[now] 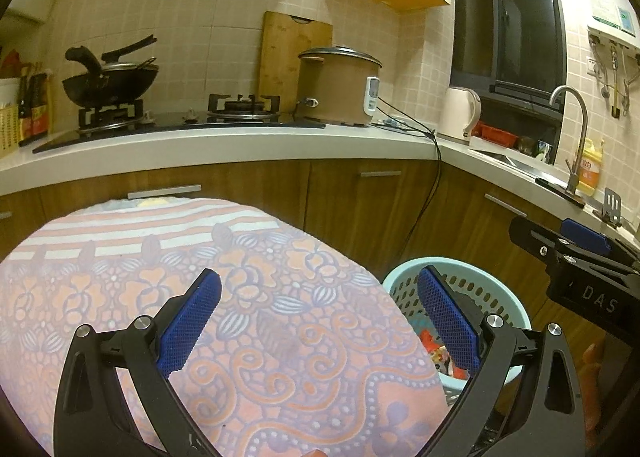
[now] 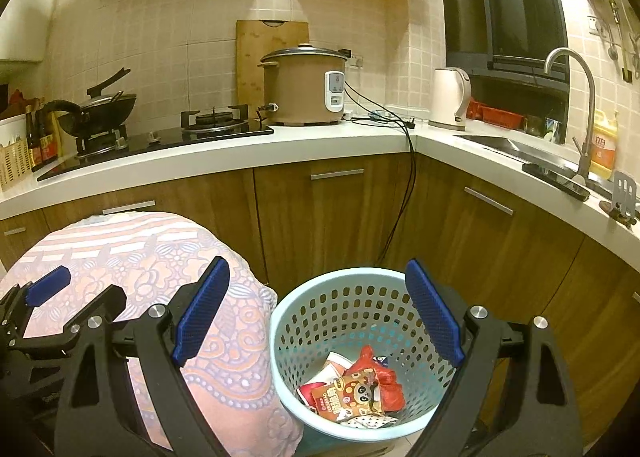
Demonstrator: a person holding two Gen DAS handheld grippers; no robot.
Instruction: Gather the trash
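A light blue perforated basket stands on the floor beside a table draped in a pink patterned cloth. Snack wrappers, red and orange, lie in its bottom. My right gripper hangs open above the basket's near rim, with nothing between its blue pads. My left gripper is open over the cloth, its right pad in front of the basket. Each gripper shows at the edge of the other's view: the right gripper at the right, the left gripper at the left.
Wooden cabinets under a white countertop wrap around behind the basket. On it sit a gas hob with a wok, a rice cooker, a kettle and a sink with tap. A black cord hangs down the cabinet.
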